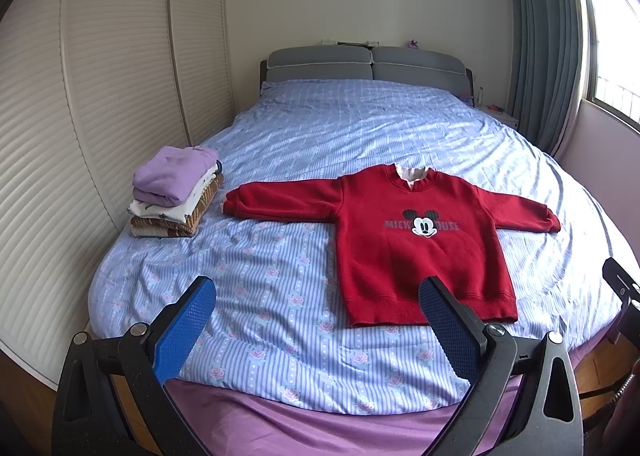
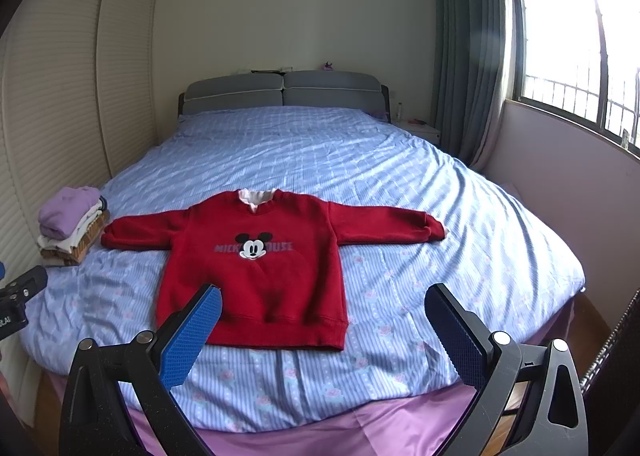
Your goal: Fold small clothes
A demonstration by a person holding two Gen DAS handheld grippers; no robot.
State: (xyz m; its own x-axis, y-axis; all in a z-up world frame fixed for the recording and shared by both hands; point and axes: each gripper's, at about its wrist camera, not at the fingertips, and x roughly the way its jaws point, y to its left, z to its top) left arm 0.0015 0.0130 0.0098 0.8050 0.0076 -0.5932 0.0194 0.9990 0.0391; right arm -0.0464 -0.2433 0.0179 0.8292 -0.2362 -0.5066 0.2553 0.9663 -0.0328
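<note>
Red Mickey Mouse sweatshirt [image 1: 404,244] spread flat, front up, on the blue striped bedcover [image 1: 280,296] near the foot of the bed, both sleeves stretched straight out to the sides, hem toward the cameras. Stack of folded clothes [image 1: 176,192], lilac piece on top, just beyond the cuff on the wardrobe [image 1: 100,96] side, apart from it. Left tool [image 1: 316,296] spread wide, gripping nothing, hovering above the cover beside the hem. Right tool [image 2: 322,300] likewise wide apart and empty, above the hem's other corner
</note>
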